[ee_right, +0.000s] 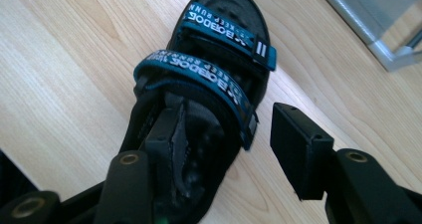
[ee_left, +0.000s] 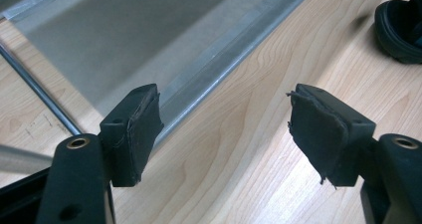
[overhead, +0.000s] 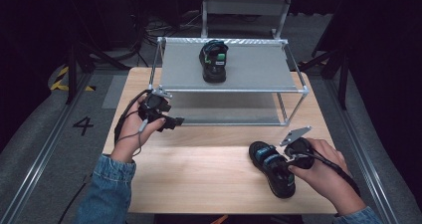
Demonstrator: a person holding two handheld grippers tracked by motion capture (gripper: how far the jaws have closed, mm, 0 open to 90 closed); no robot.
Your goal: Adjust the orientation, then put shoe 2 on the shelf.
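Observation:
A black sandal with blue straps (overhead: 271, 167) (ee_right: 209, 84) lies on the wooden table (overhead: 199, 174) at the front right. My right gripper (overhead: 281, 167) (ee_right: 234, 134) is open at its heel end: one jaw reaches inside the sandal, the other stands outside its side wall with a gap. A matching sandal (overhead: 214, 59) stands on the top shelf of the metal rack (overhead: 259, 64). My left gripper (overhead: 176, 120) (ee_left: 224, 129) hovers open and empty just over the table by the rack's lower shelf (ee_left: 124, 35). The table sandal's toe (ee_left: 400, 30) shows far off in the left gripper view.
The two-shelf rack takes up the back half of the table; its thin corner posts (overhead: 155, 67) stand close to my left hand. Bare wood runs along the front between both hands. A rack corner (ee_right: 393, 55) lies beyond the sandal.

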